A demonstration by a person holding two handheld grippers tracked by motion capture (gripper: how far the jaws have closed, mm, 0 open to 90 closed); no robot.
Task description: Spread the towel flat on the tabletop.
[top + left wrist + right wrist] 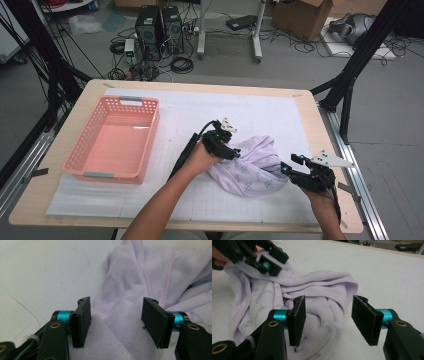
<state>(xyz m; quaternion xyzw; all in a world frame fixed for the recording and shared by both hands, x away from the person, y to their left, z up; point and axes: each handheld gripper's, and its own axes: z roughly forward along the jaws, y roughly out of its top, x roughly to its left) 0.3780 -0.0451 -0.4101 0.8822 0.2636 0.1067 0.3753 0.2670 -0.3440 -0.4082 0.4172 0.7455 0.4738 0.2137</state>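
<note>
While both sets of tongs stand parted with nothing pinched, the left gripper (pixel 235 151) hovers at the upper left edge of the lilac cloth (pixel 250 167), and in its own view the two black pads straddle a raised ridge of fabric without pressing it. The right gripper (pixel 289 166) waits at the cloth's right edge, its jaws likewise released and framing a rolled fold, one pad close against the fabric, the other over bare mat. The cloth itself lies crumpled in a loose heap on the white gridded mat (pixel 200 120), right of centre and near the person's side of the table (pixel 95 87), well apart from the pink basket (pixel 112 137) on the left, which holds nothing. Judging by the slack drape, soft nap and stitched seams, it is a light knit or fleece garment: limp, not fragile, not slippery, but prone to sag and bunch, so a single pinch would likely lift one layer and leave the rest trailing. The firmest places to take hold look to be the hemmed edge (pixel 332 281) arching across the right gripper view and the seam line (pixel 147 277) ahead of the left jaws, where doubled fabric gives the pads more to bite.
</note>
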